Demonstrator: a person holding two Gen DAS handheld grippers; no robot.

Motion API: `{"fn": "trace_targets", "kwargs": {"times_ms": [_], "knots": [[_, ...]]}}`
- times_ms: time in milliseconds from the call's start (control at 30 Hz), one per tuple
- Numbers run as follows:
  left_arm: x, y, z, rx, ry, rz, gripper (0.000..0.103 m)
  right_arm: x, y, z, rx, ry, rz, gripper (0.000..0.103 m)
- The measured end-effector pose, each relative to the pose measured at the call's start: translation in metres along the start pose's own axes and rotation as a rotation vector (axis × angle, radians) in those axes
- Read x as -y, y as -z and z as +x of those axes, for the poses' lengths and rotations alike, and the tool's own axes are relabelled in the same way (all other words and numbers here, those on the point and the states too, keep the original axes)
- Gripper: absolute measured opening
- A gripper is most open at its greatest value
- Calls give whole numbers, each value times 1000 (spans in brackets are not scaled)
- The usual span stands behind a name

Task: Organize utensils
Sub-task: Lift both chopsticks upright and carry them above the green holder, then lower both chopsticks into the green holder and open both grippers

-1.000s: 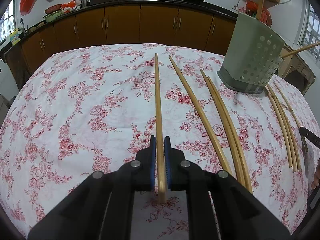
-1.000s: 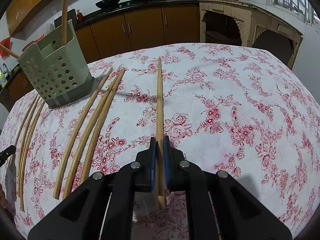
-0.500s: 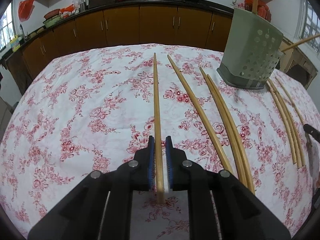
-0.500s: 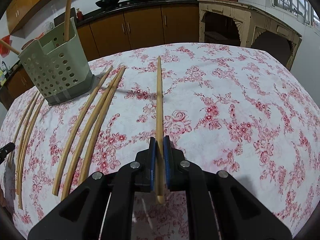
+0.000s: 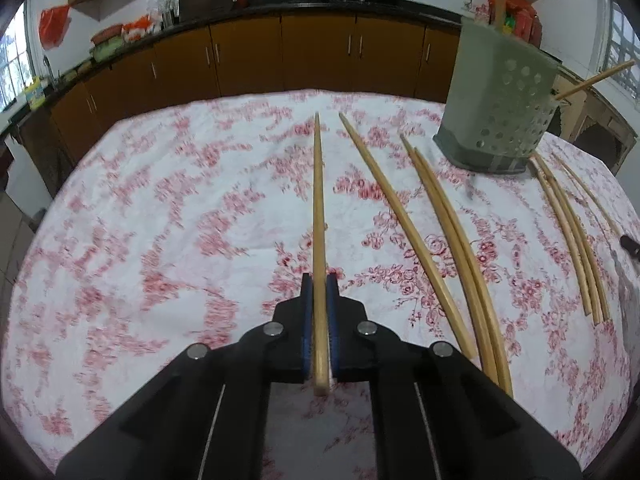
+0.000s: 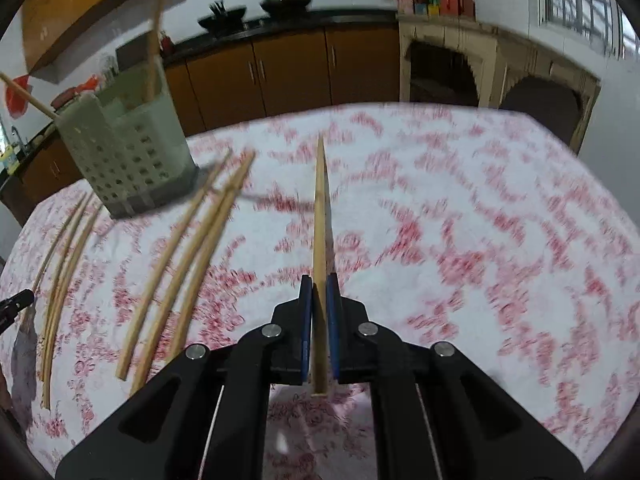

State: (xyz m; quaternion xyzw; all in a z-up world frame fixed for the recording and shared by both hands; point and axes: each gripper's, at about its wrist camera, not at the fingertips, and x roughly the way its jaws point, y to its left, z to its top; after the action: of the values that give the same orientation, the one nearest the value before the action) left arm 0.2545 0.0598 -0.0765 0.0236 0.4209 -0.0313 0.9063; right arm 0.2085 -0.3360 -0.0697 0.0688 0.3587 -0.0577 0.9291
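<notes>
We see the left hand-held gripper [image 5: 319,292] clamped on a long wooden chopstick [image 5: 318,208], the right hand-held gripper [image 6: 319,292] on another [image 6: 320,216], seemingly off the floral-clothed bench [image 6: 480,220]. A perforated grey-green utensil holder [image 6: 128,160] stands near loose chopsticks [image 5: 448,248].

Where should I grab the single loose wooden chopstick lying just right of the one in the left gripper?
Take the single loose wooden chopstick near its thick near end, from above, jaws across its width. It lies flat on the floral tablecloth, clear of the pair of chopsticks there, with its thin tip pointing away toward the green perforated holder.
</notes>
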Motion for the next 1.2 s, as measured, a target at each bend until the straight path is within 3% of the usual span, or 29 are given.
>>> {"fn": "trace_targets", "kwargs": {"times_ms": [267, 500, 667, 967, 1200], "knots": [[-6, -25, -72, 190, 19, 53, 8, -3, -34, -66, 230, 23, -67, 8], [-8, -59, -120, 323, 44, 20, 8, 1, -62, -102, 359, -42, -18, 8], [-11, -77, -133, 349, 74, -23, 8, 6, -72, -103, 366, -76, 37, 8], [-8, -80, -137, 359, 73, -25, 8, 2, -77, -109, 366, -88, 37, 8], [4, -90, -175, 413, 142, 16, 8, -1, -100, -135, 369, -212, 54, 8]]}}
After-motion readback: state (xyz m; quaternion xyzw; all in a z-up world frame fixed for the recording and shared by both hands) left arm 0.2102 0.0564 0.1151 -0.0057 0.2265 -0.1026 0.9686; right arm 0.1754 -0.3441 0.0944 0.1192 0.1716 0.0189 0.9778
